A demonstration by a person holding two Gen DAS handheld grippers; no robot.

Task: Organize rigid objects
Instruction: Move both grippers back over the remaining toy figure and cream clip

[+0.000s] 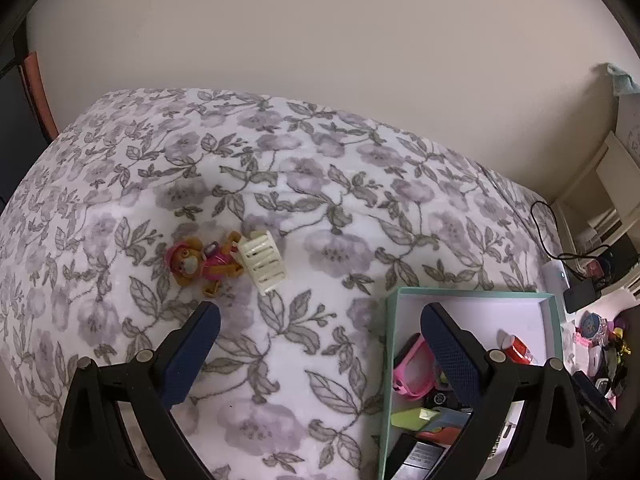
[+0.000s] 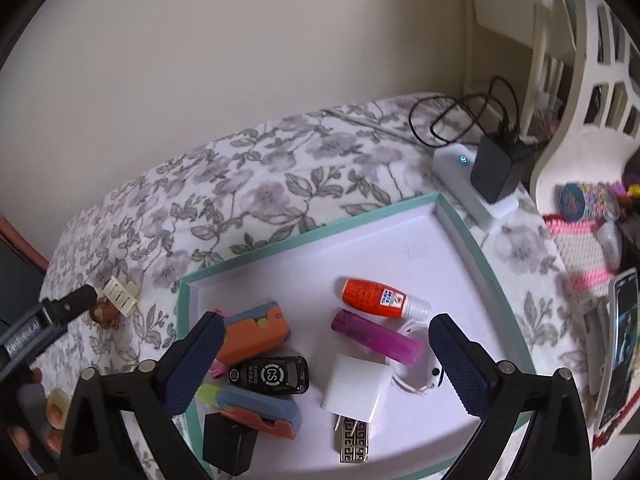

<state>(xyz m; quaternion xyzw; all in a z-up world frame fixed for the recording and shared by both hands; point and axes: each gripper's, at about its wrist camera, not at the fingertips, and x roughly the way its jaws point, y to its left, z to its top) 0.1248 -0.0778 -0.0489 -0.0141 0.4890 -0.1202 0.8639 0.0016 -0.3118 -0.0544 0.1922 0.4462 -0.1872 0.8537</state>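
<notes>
A small orange and pink toy figure (image 1: 202, 258) and a cream slotted plastic piece (image 1: 264, 257) lie side by side on the floral bedspread (image 1: 320, 184). My left gripper (image 1: 320, 354) is open and empty, a little short of them. A teal-rimmed white box (image 2: 452, 216) holds an orange bottle (image 2: 374, 294), a purple lighter (image 2: 376, 338), a white charger (image 2: 356, 386), a black key fob (image 2: 270, 374), orange-and-blue cases (image 2: 256, 332) and more. My right gripper (image 2: 326, 358) is open and empty above the box. The left gripper's fingertip (image 2: 82, 296) shows beside the cream piece (image 2: 120, 295).
A white power strip (image 2: 472, 188) with a black adapter (image 2: 494, 170) and coiled cable lies past the box's far corner. A white shelf unit (image 2: 568, 80), a knitted pink-and-white item (image 2: 580, 252) and a phone (image 2: 620, 344) crowd the right side. The wall is behind the bed.
</notes>
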